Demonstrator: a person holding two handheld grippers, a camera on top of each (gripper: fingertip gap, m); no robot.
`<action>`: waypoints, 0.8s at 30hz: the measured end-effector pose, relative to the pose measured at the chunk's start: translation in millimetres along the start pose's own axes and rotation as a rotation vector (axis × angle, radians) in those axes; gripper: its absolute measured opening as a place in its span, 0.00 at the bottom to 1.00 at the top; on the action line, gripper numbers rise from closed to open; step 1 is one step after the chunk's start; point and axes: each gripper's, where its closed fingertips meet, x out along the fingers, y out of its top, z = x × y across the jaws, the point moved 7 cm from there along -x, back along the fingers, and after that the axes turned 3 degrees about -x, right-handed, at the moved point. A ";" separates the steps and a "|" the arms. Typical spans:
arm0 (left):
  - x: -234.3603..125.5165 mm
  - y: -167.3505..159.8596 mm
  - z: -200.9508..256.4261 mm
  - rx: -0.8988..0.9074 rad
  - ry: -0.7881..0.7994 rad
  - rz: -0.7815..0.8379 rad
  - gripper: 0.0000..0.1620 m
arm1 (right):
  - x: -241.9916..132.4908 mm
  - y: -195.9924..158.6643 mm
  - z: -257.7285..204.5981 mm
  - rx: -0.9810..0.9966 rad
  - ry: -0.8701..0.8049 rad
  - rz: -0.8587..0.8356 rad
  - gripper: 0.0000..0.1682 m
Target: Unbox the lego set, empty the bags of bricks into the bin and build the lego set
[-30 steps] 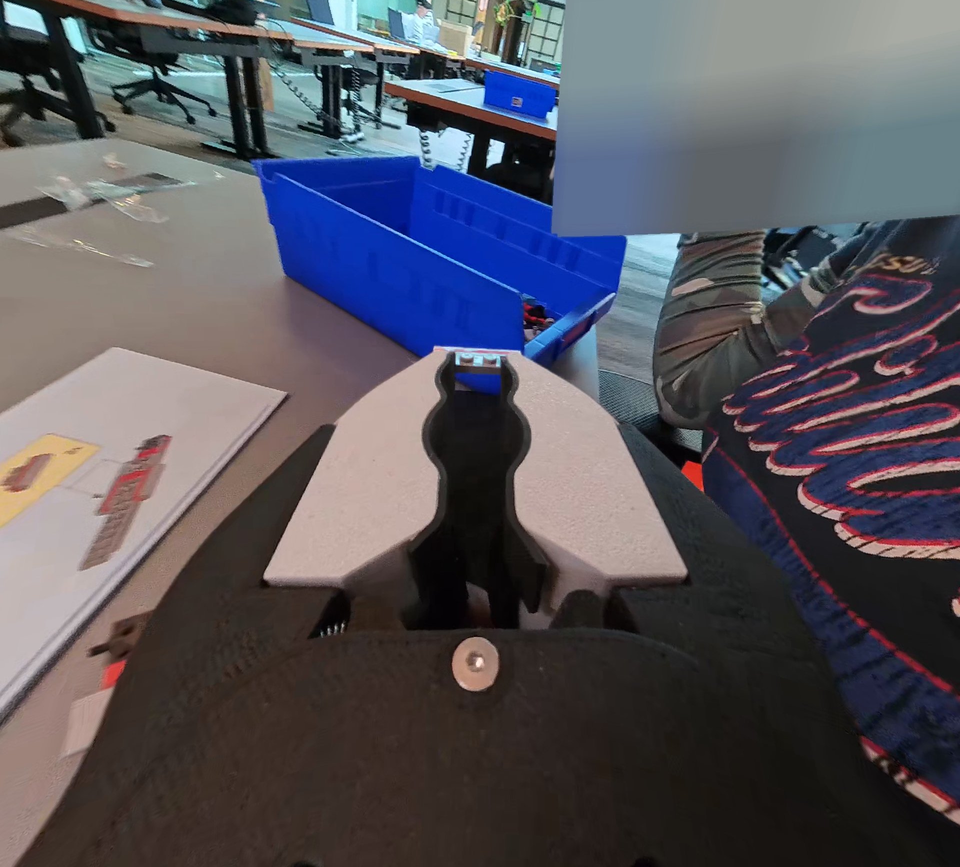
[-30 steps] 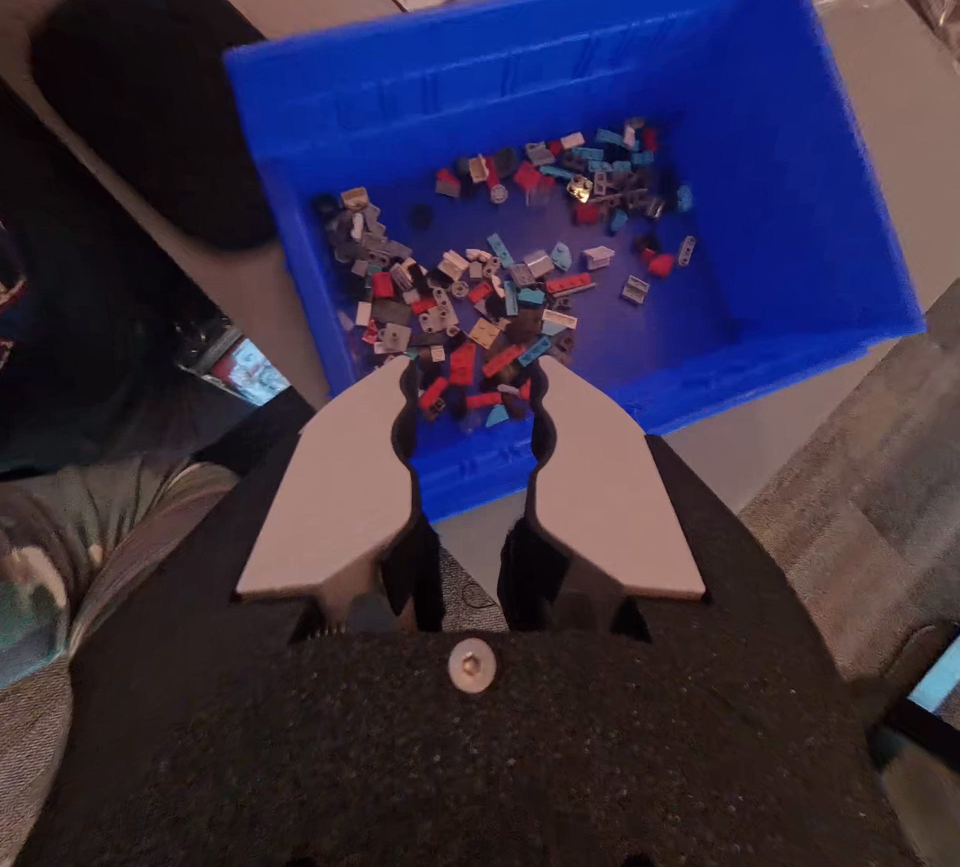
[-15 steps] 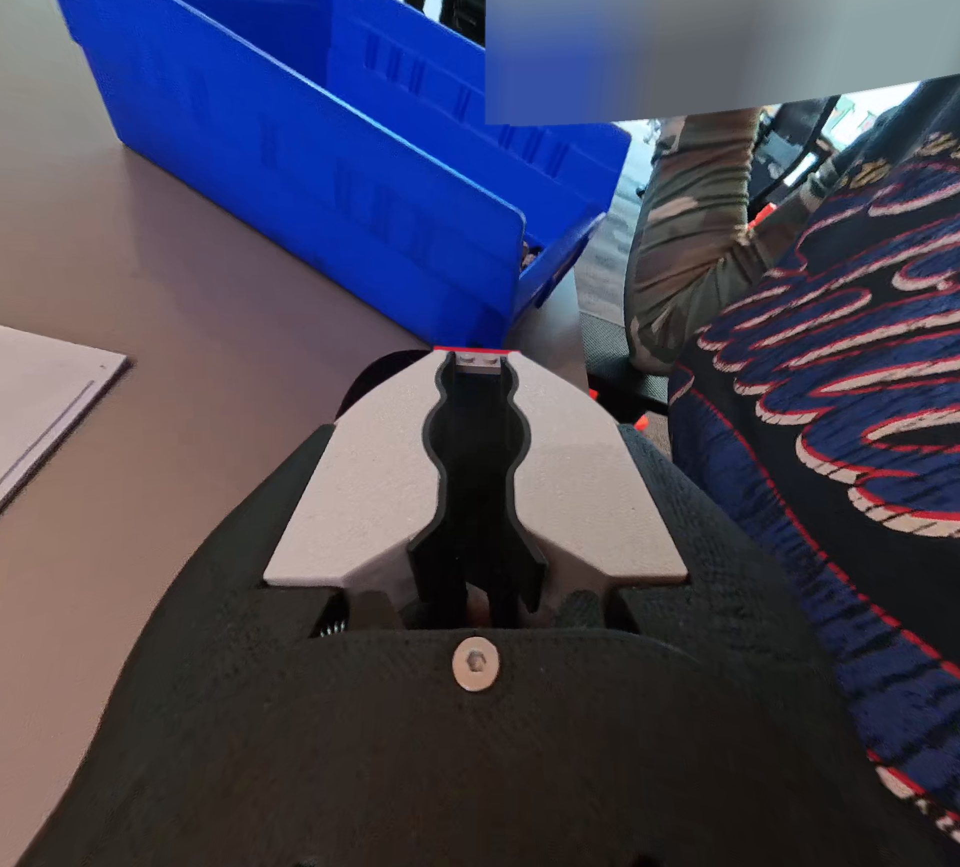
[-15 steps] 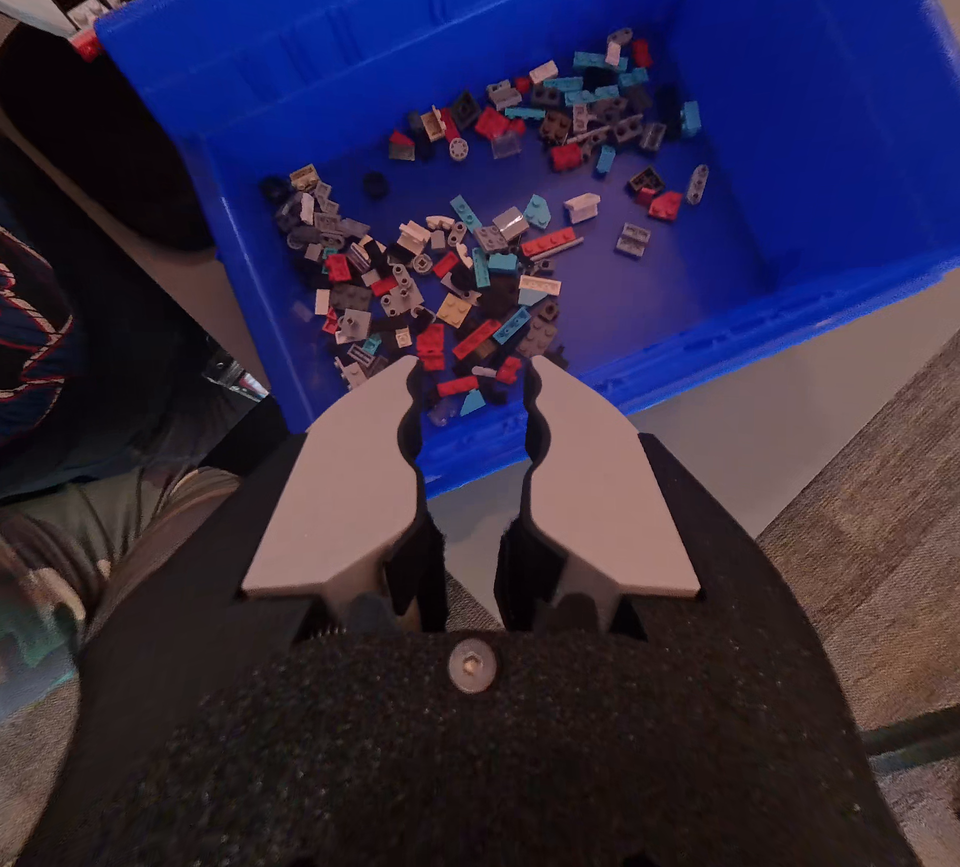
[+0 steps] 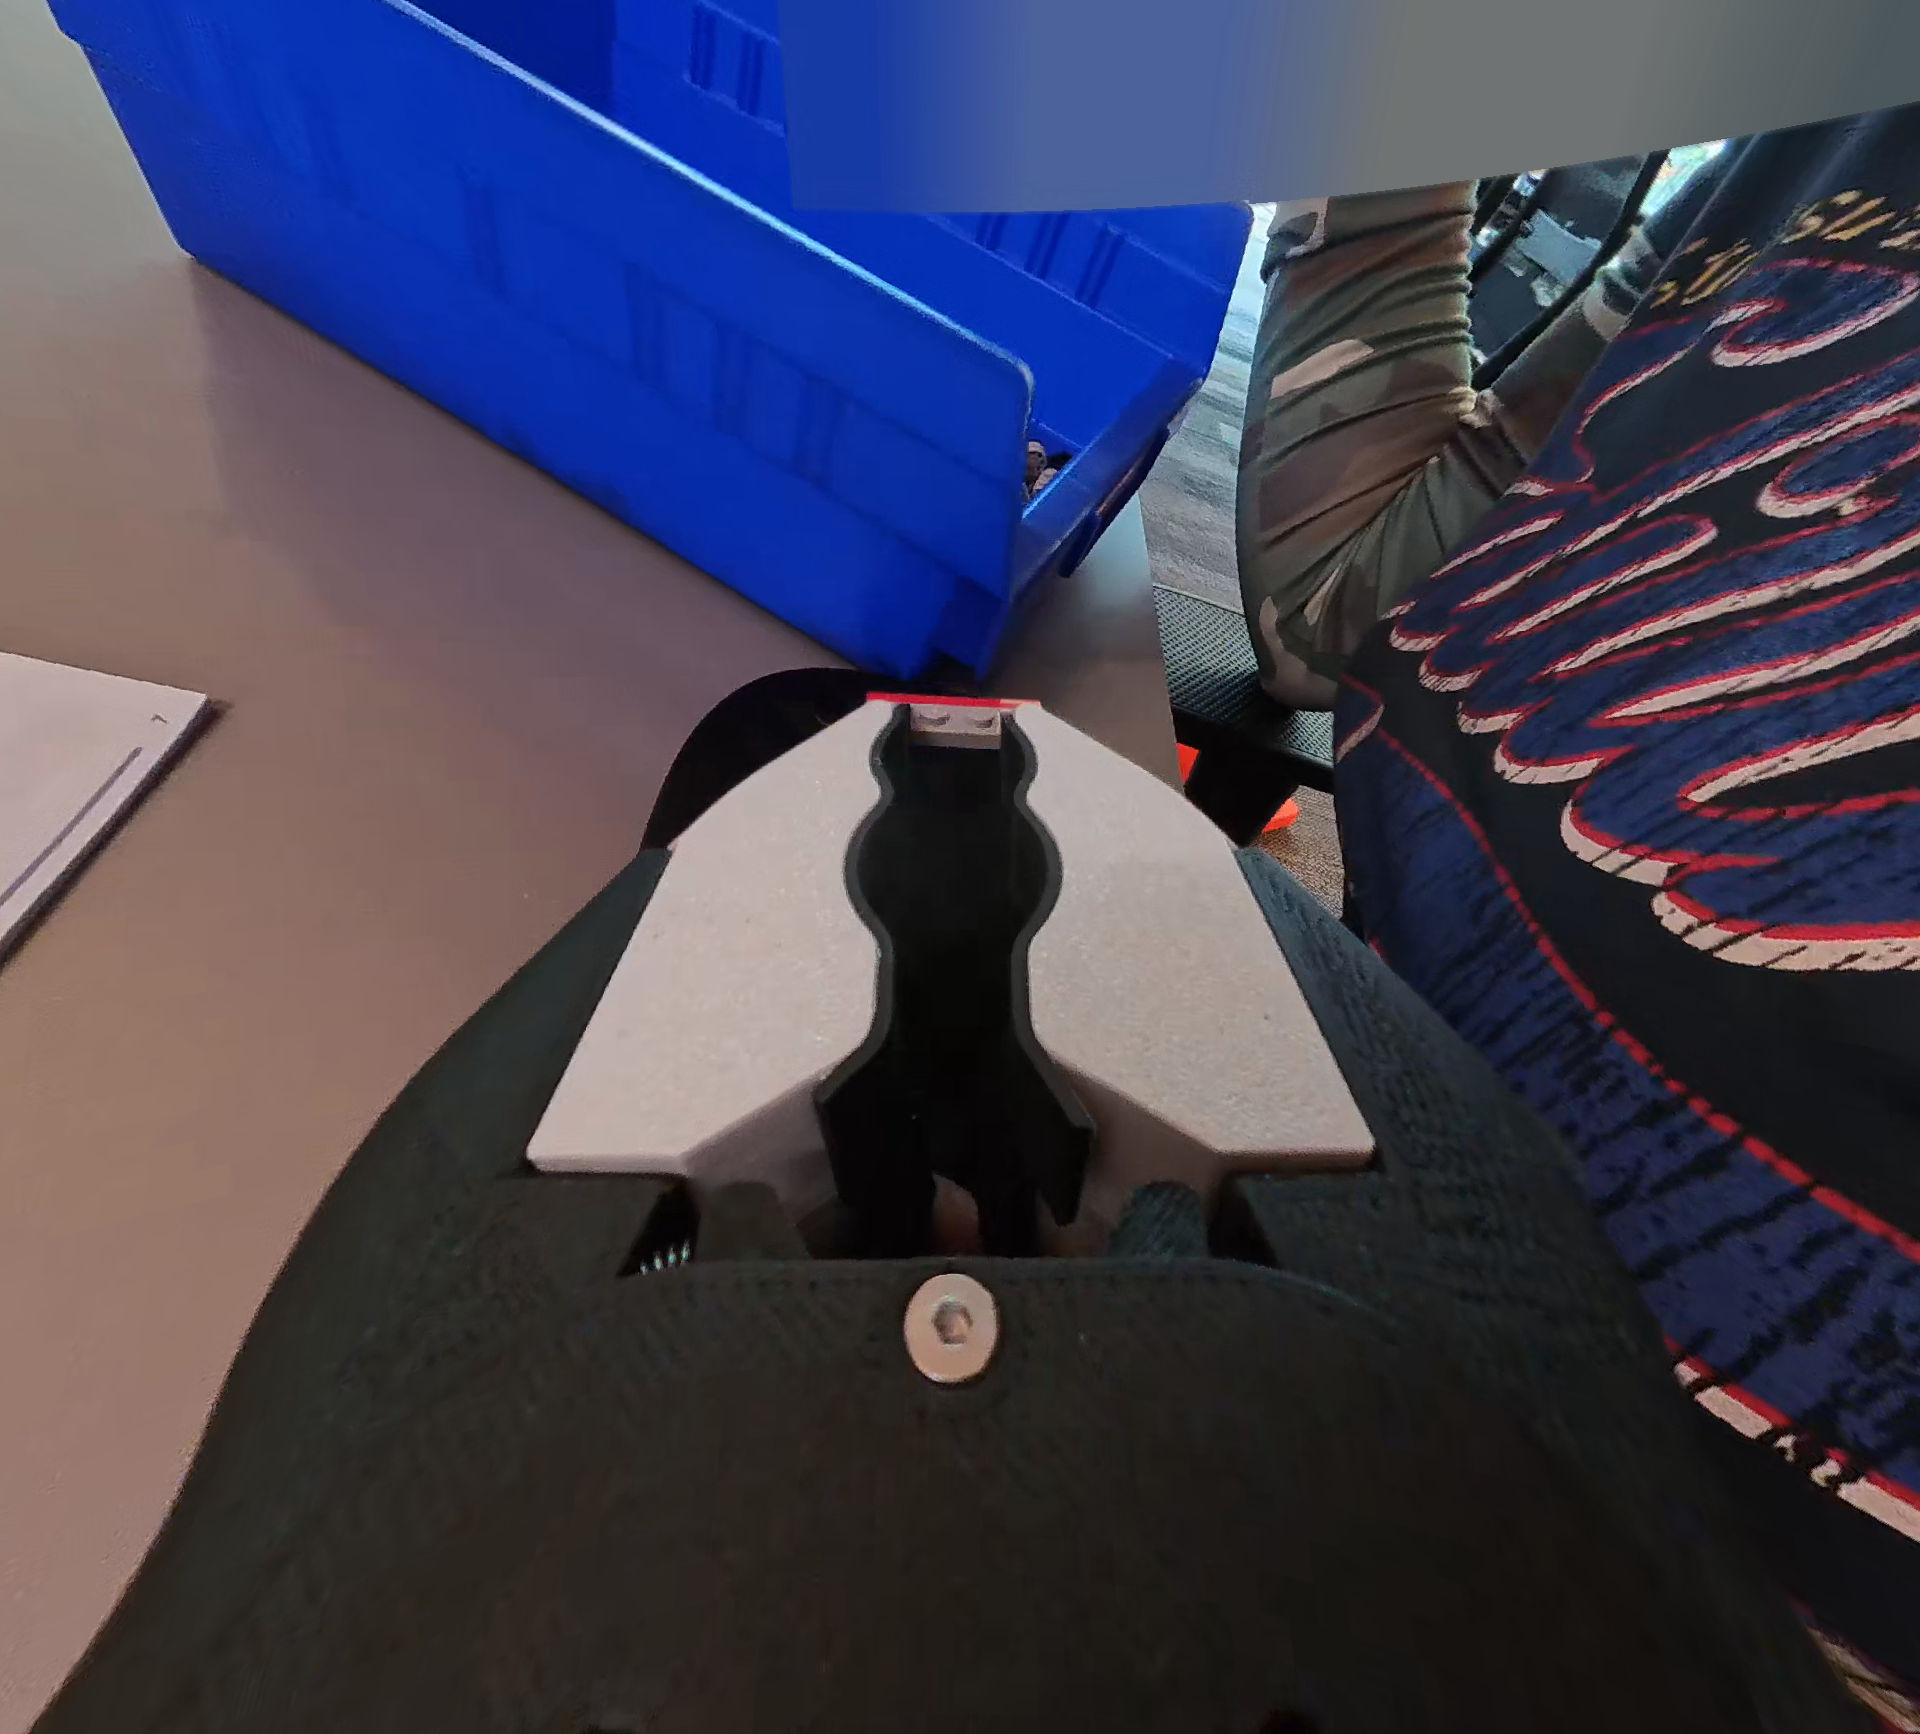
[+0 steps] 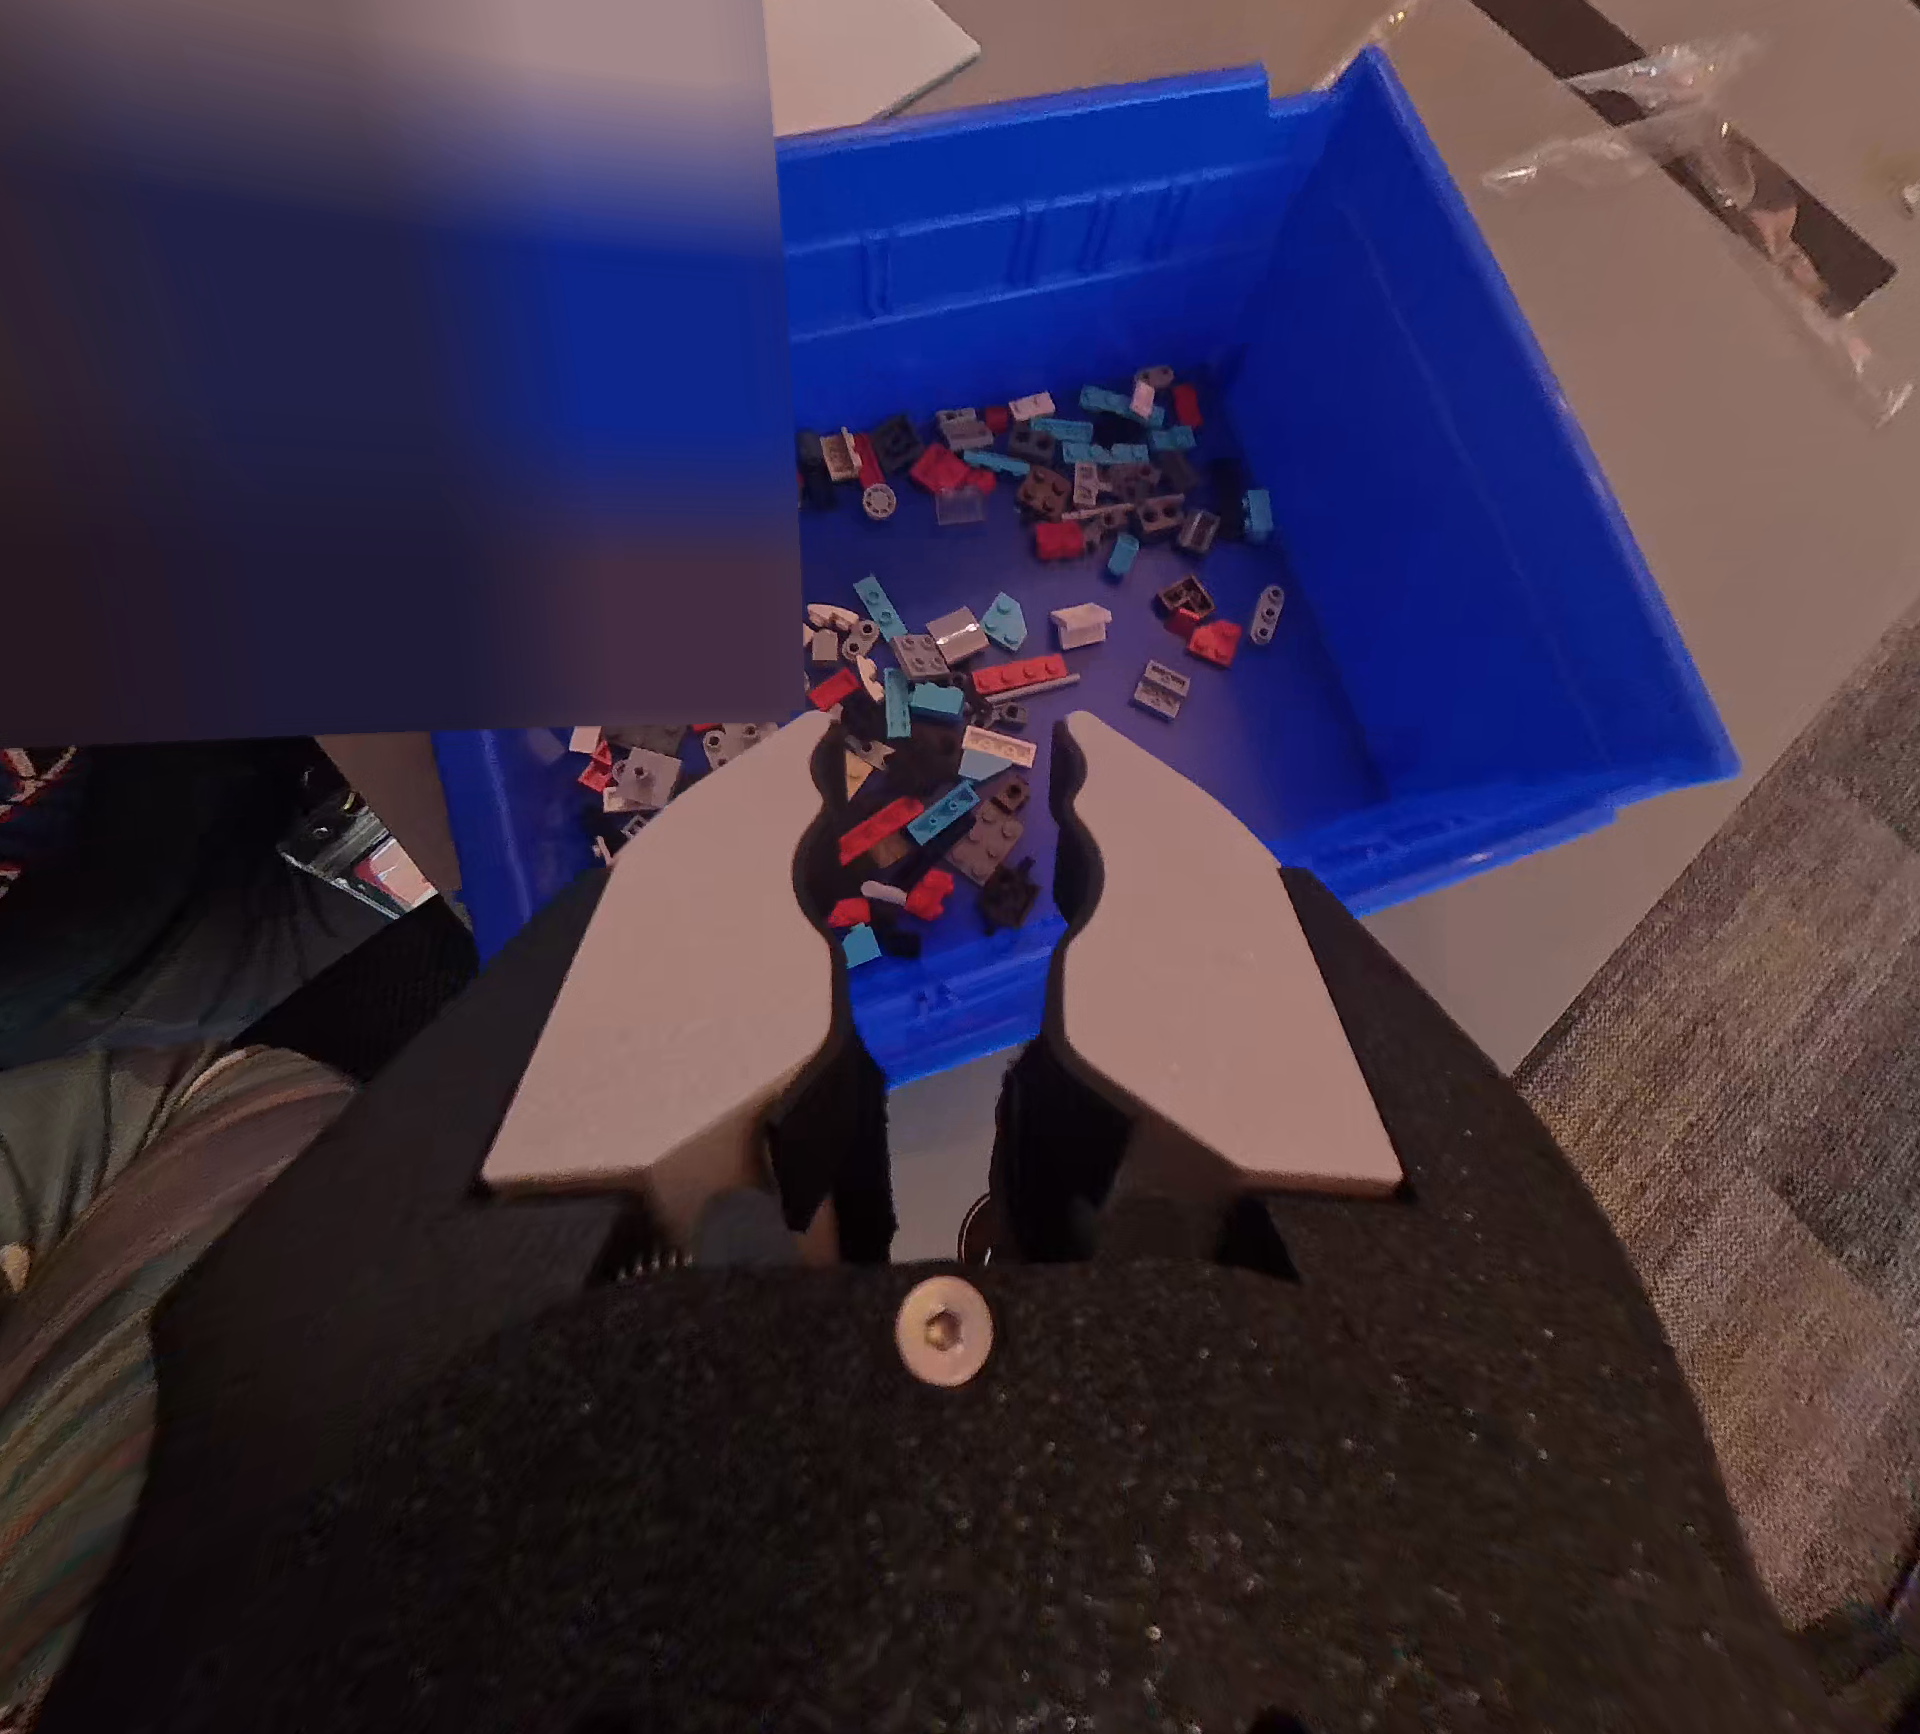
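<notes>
My left gripper is shut on a small grey and red brick assembly, held just above the grey table near the front corner of the blue bin. My right gripper is open and empty, poised over the near end of the blue bin. Many loose bricks in red, teal, grey and black lie on the bin floor, some between my right fingers in the view.
The instruction booklet lies on the table to the left, and also shows behind the bin. Empty clear plastic bags lie at the far right. A person's sleeve and torso are at the right, beyond the table edge. The left gripper's tips are roughly 25 centimetres from the right gripper's.
My left gripper has moved lower and closer to the bin's corner with the brick assembly. My right gripper has shifted over the bin, so that the bin's far end and the bags come into view.
</notes>
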 end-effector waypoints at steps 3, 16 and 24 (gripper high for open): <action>-0.2 -0.2 -0.1 -0.004 -0.007 0.000 0.10 | 3.7 -0.5 -1.6 0.002 0.031 -0.013 0.22; -0.6 -1.3 1.1 0.020 0.013 -0.002 0.10 | 18.0 -6.6 -4.6 0.062 0.133 -0.109 0.26; -2.0 -0.6 -1.4 -0.010 0.008 0.011 0.10 | 23.0 -8.5 -6.9 0.088 0.180 -0.144 0.27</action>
